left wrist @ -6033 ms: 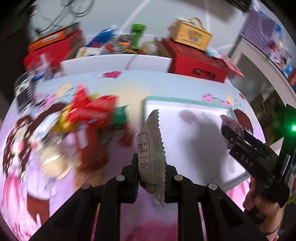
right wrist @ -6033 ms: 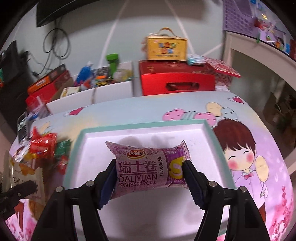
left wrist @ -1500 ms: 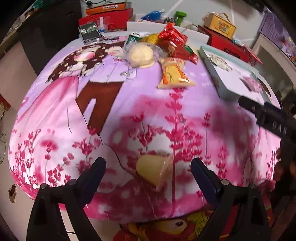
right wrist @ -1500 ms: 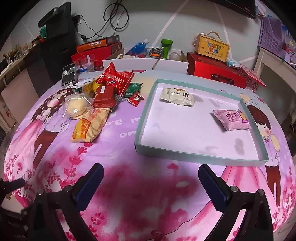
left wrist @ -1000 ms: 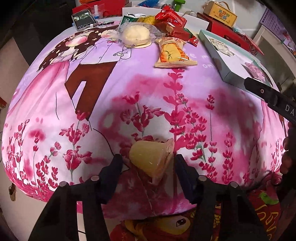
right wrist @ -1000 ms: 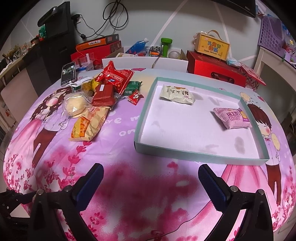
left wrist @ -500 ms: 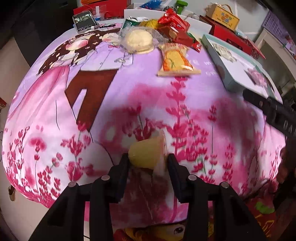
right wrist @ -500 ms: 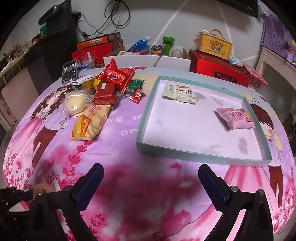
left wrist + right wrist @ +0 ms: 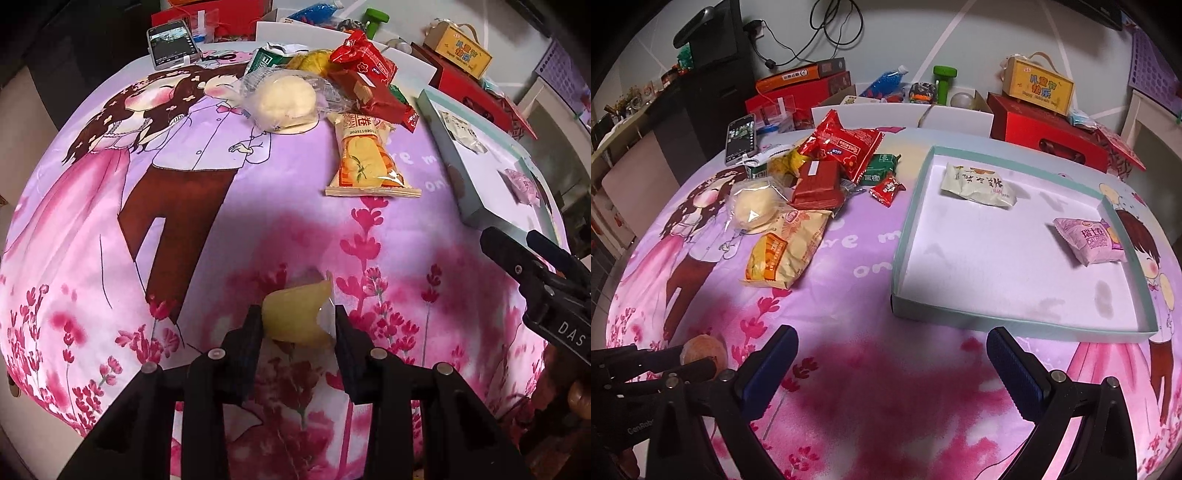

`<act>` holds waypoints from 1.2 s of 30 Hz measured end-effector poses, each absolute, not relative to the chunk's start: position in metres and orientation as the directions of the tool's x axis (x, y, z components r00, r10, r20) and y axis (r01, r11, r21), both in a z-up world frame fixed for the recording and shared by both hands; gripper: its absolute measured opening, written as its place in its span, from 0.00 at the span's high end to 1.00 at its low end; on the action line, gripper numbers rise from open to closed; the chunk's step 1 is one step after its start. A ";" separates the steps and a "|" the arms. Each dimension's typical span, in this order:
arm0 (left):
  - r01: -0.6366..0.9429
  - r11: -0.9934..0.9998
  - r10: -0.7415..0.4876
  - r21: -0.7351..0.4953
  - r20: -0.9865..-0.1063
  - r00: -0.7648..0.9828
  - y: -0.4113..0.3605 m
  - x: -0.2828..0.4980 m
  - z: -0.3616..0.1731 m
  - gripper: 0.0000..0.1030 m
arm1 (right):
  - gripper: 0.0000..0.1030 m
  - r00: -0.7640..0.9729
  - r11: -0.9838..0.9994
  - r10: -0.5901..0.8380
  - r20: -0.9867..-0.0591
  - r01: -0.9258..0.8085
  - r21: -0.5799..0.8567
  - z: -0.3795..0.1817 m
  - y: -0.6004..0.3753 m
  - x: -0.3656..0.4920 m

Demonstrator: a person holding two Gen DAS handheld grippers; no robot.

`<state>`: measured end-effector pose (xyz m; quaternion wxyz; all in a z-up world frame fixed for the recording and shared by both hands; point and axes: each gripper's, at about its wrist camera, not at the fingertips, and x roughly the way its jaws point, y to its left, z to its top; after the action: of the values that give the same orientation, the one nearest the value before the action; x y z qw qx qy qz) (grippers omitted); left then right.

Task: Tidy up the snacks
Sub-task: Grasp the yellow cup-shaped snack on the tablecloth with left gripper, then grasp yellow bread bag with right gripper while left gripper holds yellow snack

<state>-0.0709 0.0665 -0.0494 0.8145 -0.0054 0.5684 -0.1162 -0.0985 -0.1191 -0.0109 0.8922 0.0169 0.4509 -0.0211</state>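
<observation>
Two packets already lie in the teal tray (image 9: 900, 236): a cream packet (image 9: 977, 186) near its far left corner and a pink Swiss-roll packet (image 9: 1089, 240) against its right wall. On the left, the left claw (image 9: 298, 325) is closing its jaws on a small yellow jelly cup (image 9: 295, 315), and both pads press the cup's sides. Whether the cup is clear of the pink cloth on the table (image 9: 147, 221) is hard to judge from this angle. That cup sits near the table's front edge, well apart from the tray. On the other side, the right claw (image 9: 892, 354) hangs released, jaws wide with nothing between them, just in front of the tray's near wall. Beyond, to the left of the tray, a heap of snacks (image 9: 827, 170) waits, an orange bread packet (image 9: 785, 251) nearest and a round bun in clear wrap (image 9: 755, 206) beside it.
</observation>
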 end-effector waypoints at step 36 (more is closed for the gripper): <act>-0.114 0.976 -0.105 -0.188 -0.855 0.507 0.110 0.030 0.012 0.63 | 0.21 0.519 0.989 0.135 -0.844 -0.129 0.079 -0.018 -0.048 0.005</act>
<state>0.0296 0.1100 0.0124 0.8611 -0.1103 0.4962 0.0024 0.0052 -0.0475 -0.0183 0.8715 0.0030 0.4845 0.0756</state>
